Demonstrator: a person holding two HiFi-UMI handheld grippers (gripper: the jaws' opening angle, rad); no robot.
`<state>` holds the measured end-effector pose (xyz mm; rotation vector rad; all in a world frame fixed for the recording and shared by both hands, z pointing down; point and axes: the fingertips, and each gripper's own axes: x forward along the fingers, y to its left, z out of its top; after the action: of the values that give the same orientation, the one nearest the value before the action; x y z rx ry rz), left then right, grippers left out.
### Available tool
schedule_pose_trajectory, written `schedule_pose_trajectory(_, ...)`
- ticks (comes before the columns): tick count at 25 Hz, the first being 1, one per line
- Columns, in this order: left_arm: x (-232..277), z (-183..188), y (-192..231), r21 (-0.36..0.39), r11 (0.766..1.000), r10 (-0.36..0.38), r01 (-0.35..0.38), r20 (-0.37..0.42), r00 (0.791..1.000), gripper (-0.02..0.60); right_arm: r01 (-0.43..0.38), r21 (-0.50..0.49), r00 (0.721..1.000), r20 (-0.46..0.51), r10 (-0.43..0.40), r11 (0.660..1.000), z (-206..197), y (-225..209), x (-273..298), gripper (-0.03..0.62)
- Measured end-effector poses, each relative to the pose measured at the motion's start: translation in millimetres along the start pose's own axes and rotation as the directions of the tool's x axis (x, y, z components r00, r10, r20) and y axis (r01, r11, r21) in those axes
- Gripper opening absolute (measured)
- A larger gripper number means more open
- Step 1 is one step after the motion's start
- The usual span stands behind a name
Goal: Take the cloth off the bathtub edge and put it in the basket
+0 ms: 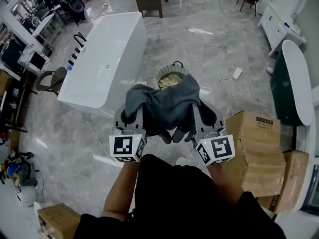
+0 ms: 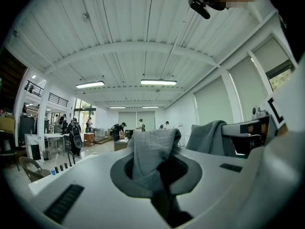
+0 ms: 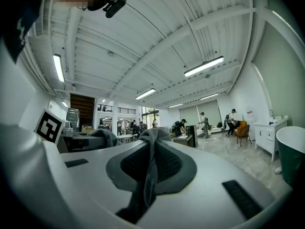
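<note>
A grey cloth (image 1: 164, 106) hangs bunched between my two grippers, held up in front of me. My left gripper (image 1: 133, 114) is shut on the cloth's left part, and a fold of it (image 2: 151, 156) sticks up from between the jaws. My right gripper (image 1: 195, 114) is shut on the right part, a thin pinch of cloth (image 3: 151, 168) caught between its pads. Just beyond the cloth stands the round wire basket (image 1: 172, 76) on the floor, partly hidden by it. The white bathtub (image 1: 104, 66) is at the left, its edge bare.
Cardboard boxes (image 1: 259, 151) are stacked close at my right. A dark green tub (image 1: 286, 83) stands further right. A black faucet (image 1: 79, 39) rises at the bathtub's far side. A white power strip (image 1: 237, 73) lies on the marble floor. People work at tables in the background (image 2: 119, 130).
</note>
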<state>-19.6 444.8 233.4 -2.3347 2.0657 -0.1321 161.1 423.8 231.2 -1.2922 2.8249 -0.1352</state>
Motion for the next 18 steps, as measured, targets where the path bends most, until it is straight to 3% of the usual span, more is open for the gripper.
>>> schedule_pose_trajectory(6,19.6,16.3,-11.8,0.003,1.000,-0.007,0.007,0.021,1.000,0.043,-0.020,-0.009,1.000,0.001,0.020,1.000,11.7,-18.4,6.9,0.040)
schedule_pose_trajectory(11,48.1,31.3,-8.3,-0.101,0.993,-0.047,0.052,0.051,0.998,0.043,-0.033,-0.016,0.999,0.017,0.033,0.999,19.3,-31.4,25.9,0.041)
schedule_pose_trajectory(18,105.5,34.5,7.0,-0.063,0.994,-0.085,0.089,0.057,0.995,0.043,-0.010,-0.007,1.000,0.005,0.010,1.000,20.3,-54.4,76.1,0.041)
